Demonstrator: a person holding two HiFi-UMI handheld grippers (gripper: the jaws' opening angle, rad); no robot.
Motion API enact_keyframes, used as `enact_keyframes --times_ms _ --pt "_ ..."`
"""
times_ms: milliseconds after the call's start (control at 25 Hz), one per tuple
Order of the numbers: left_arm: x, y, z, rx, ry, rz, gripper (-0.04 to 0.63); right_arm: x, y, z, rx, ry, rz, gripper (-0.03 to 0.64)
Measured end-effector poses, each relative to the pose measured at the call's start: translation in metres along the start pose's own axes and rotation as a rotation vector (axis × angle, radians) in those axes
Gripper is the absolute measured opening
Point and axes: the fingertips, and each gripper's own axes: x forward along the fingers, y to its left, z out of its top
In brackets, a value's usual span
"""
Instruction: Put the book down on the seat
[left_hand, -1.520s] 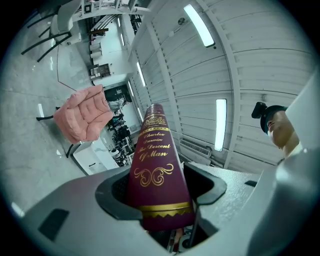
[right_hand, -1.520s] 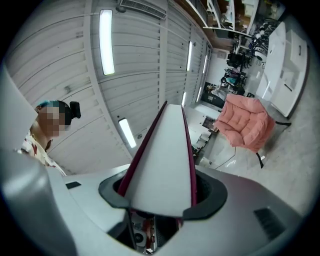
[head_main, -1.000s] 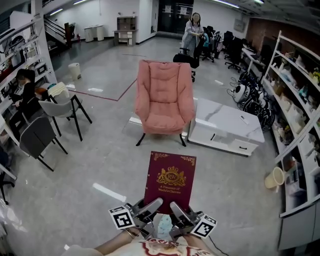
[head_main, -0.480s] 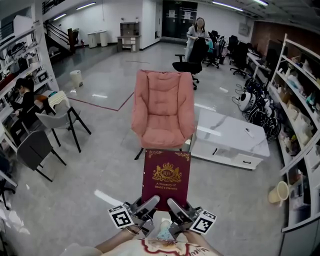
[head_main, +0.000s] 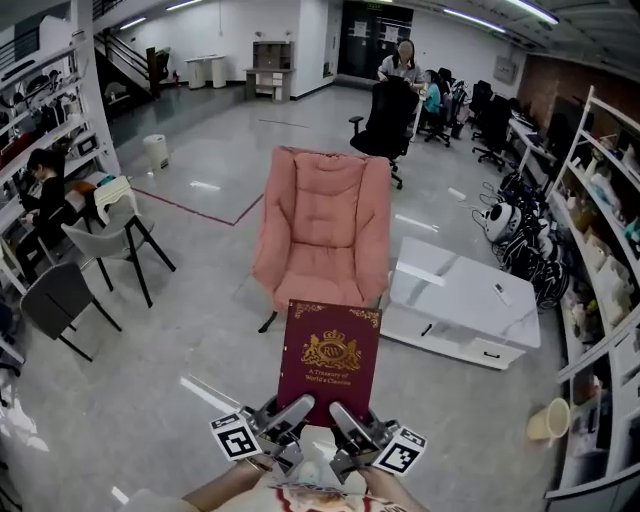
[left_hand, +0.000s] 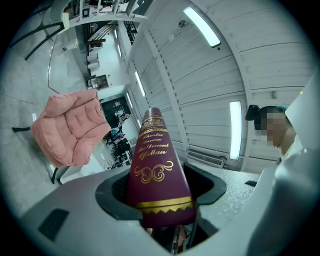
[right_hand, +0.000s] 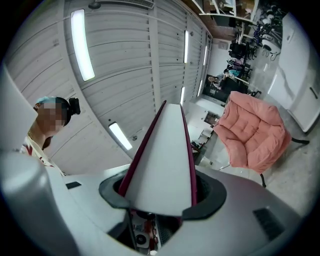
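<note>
Book (head_main: 330, 362): maroon cover looking smooth, carrying slight sheen; gilt stamping glinting metallic; page edge showing matt white paper in right gripper view.
Seat (head_main: 322, 225): pink cloth, quilted, looking soft and matt.
Floor (head_main: 180, 330): grey, polished, reflecting ceiling lights.
Low table (head_main: 462, 300): white top gleaming, glossy, showing faint marble-like veining.
Left gripper (head_main: 287, 417), right gripper (head_main: 348, 422): shells showing matt grey plastic; black matt liners ringing jaws.
</note>
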Motion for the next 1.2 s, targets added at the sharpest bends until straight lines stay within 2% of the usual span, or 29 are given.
enact_keyframes --times_ms 720,1000,1200 --pt "0.034 0.051 0.031 0.000 -0.025 0.051 0.281 0.041 -0.054 0.022 0.056 0.019 -0.010 0.225" --pt "0.085 0.112 0.072 -0.020 0.002 0.034 0.281 0.093 -0.114 0.057 0.037 0.011 -0.031 0.225" --pt "0.140 0.165 0.120 -0.005 0.010 -0.013 0.281 0.150 -0.166 0.100 -0.019 -0.016 -0.017 0.225"
